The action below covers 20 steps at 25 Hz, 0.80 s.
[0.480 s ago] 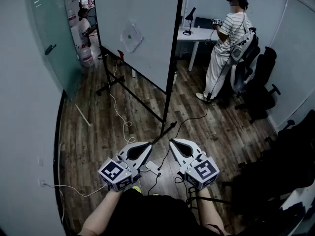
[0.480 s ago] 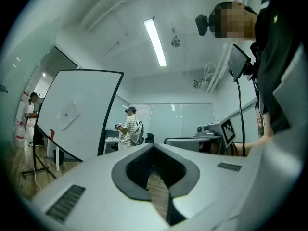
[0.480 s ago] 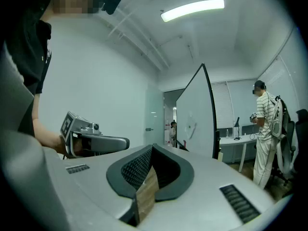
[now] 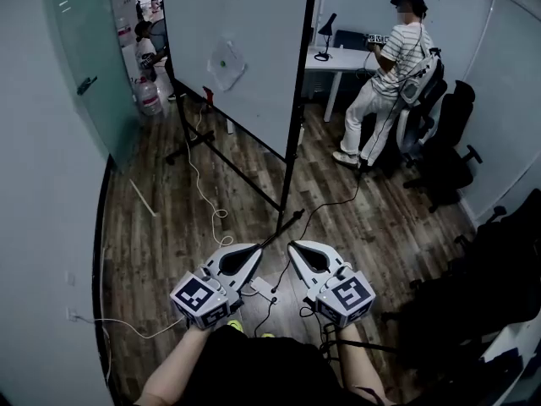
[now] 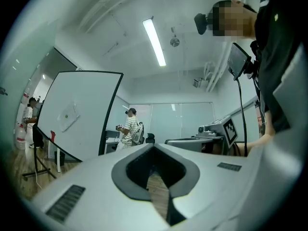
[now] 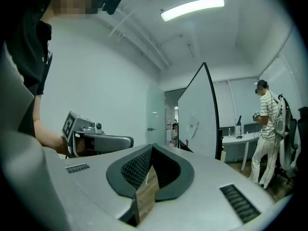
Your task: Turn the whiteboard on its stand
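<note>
My left gripper (image 4: 255,249) and right gripper (image 4: 293,246) sit level, side by side, both sets of fingers closed tip to tip on nothing. The whiteboard (image 4: 245,49) stands upright at twelve o'clock, well apart, running away toward eleven. Its near black post (image 4: 292,155) is, I judge, nearer the right gripper.

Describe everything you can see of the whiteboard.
The whiteboard is a large plain white panel in a thin black frame. It stands upright and is seen at an angle, with its top out of the head view. A paper sheet with a green dot is stuck to it, and a small red item sits at its lower edge. Its black stand rests on the wooden floor.
</note>
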### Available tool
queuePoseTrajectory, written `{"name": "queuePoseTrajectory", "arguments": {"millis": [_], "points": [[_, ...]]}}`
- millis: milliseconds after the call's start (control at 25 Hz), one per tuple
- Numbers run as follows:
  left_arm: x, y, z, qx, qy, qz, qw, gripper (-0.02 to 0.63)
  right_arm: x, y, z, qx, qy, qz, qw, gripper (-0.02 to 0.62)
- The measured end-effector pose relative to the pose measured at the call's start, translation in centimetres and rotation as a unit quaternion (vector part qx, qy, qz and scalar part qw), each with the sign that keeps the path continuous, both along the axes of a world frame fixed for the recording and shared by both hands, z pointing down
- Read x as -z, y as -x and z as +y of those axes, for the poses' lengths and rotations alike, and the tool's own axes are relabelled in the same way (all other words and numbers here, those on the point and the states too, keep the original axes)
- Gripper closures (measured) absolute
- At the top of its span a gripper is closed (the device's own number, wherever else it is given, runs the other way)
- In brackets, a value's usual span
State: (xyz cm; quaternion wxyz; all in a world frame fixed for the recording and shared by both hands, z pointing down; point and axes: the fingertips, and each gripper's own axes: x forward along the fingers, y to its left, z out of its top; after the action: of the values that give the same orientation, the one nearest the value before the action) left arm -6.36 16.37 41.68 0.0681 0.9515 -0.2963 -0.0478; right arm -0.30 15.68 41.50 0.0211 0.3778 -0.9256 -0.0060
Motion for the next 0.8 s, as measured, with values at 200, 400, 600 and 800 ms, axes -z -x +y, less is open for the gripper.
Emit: {"name": "queuePoseTrajectory", "arguments": {"millis": [200,400,600,800], "points": [[-0.5,-0.2,0.5,-0.007,-0.003,0.0,1.0,0.606,0.0,0.1,0.5,0.0,0.013,-0.009,1.0,0.565],[-0.4,-0.4,0.4,-0.006,-0.003,0.001,1.0,0.606,-0.5,-0.2,0.3,0.002,0.015,-0.012,1.0,0.565],[-0.5,-0.9,0.4,-0.001,0.002,0.001,1.0,0.606,-0.4,-0.3,0.5,0.007,0.034,-0.029,0.999,0.565],[-0.8,-1.4,0.4,0.003,0.005,0.0,1.0,0.606,-1.0,-0.9,0.5,0.015,0.037,-0.017,0.999,0.563]]}}
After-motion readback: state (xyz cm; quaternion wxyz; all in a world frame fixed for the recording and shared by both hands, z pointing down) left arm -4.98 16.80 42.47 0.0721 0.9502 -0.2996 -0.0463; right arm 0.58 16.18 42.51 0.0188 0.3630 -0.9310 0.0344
